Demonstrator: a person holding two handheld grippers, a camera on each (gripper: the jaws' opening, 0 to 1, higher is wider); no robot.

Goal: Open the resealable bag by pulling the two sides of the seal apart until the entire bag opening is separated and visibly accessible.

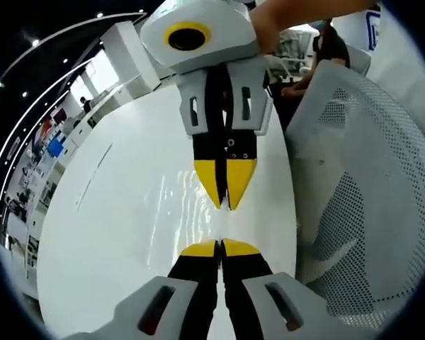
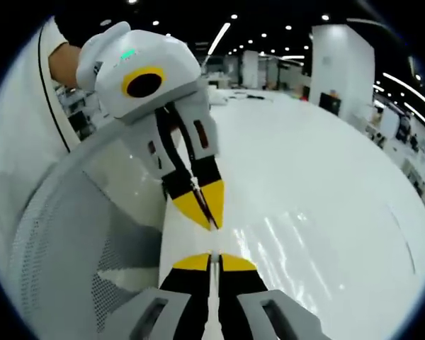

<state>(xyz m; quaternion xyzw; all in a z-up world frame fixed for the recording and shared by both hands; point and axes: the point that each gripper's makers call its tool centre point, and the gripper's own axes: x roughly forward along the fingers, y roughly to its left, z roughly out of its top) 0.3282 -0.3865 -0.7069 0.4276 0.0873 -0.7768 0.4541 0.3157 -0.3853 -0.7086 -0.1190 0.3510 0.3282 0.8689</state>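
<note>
Left gripper view. At bottom, left claw (image 1: pixel 219 246): black arms, wedge-shaped yellow tips pressed together, closed on a thin pale sliver of film. Coming in from the top, tip to tip with it, right claw (image 1: pixel 227 202): the same black-and-yellow wedges, closed likewise, mounted under a smooth white-grey housing gripped by a hand (image 1: pixel 269 28). Between and just left of the two pairs of tips, resealable bag (image 1: pixel 180 202): clear film, legible mainly as wrinkled glints, lying on the counter (image 1: pixel 113 234). Counter white, glossy, with a rounded outline. At right, chair back (image 1: pixel 368 184): curved white shell with perforated mesh.

Right gripper view. At bottom, right claw (image 2: pixel 211 261): yellow tips shut, a narrow pale strip pinched in the seam between them. Above, slanting in from the upper left, left claw (image 2: pixel 211 219): tips closed to a point, nearly touching those of the right claw. Right of the tips, resealable bag (image 2: pixel 283 237): transparent, seen as streaky highlights on the glossy counter (image 2: pixel 326 163); outline and seal too faint to trace. At left, mesh chair back (image 2: pixel 64 234), beside the counter edge.
</note>
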